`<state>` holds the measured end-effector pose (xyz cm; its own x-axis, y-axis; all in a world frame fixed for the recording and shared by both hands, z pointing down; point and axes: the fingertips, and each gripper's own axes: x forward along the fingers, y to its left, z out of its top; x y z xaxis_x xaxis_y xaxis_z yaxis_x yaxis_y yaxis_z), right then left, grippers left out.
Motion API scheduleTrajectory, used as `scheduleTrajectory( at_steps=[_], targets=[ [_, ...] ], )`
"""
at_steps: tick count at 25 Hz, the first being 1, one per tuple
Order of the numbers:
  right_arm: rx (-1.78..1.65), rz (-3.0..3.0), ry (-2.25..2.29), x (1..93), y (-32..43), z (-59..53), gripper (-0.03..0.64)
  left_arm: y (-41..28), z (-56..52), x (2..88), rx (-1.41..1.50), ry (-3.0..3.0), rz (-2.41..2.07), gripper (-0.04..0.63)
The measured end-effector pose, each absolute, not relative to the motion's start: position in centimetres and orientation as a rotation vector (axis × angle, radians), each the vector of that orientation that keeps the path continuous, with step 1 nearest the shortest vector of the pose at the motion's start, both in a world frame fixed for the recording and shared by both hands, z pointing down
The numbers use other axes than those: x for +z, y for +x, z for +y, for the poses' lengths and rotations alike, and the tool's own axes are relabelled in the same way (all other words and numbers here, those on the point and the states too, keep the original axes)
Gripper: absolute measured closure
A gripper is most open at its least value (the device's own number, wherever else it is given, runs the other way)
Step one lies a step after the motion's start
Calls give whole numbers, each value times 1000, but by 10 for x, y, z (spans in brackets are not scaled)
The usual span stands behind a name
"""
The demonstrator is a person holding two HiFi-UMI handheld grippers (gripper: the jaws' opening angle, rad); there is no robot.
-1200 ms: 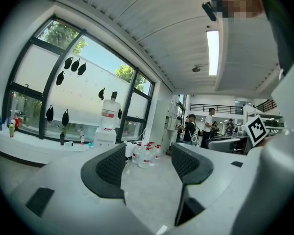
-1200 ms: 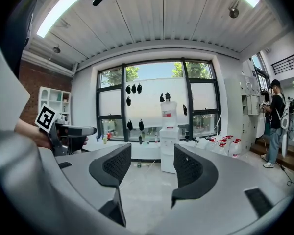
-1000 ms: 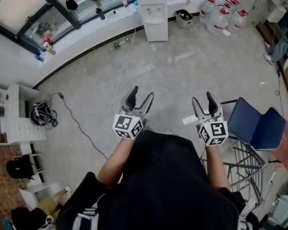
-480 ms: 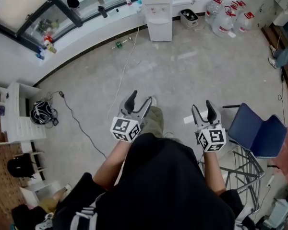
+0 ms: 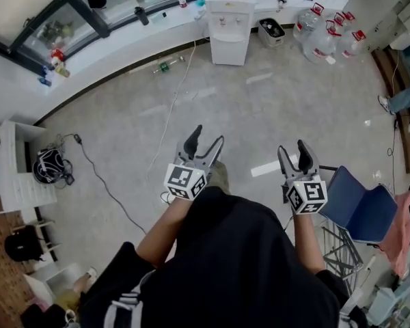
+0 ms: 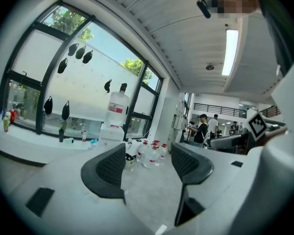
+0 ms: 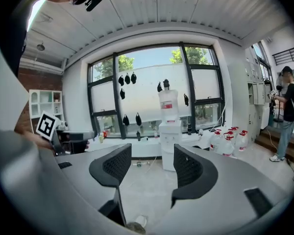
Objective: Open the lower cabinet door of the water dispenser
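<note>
Far off, the water dispenser [image 5: 230, 16] stands at the head view's top centre, lower cabinet door [image 5: 228, 48] shut, well apart from the left gripper [image 5: 206, 137] and right gripper [image 5: 292, 147] at mid-frame, both wide, empty.

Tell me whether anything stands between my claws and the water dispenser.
Nothing visible does: bare floor runs from the left claw and right claw to the dispenser. A thin cable lies flat, left of that line.
</note>
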<state>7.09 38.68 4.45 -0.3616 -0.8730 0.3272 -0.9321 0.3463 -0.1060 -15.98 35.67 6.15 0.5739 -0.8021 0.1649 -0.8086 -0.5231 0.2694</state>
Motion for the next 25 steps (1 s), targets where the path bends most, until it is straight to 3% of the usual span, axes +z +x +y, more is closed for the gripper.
scheduleTrajectory(
  at_steps=[11, 25],
  targets=[
    [340, -2394, 1648, 6, 19, 226, 379, -208, 212, 30, -30, 2548, -1305, 324],
    [419, -2307, 1664, 33, -11, 163, 379, -246, 131, 52, -38, 2519, -1249, 324]
  ],
)
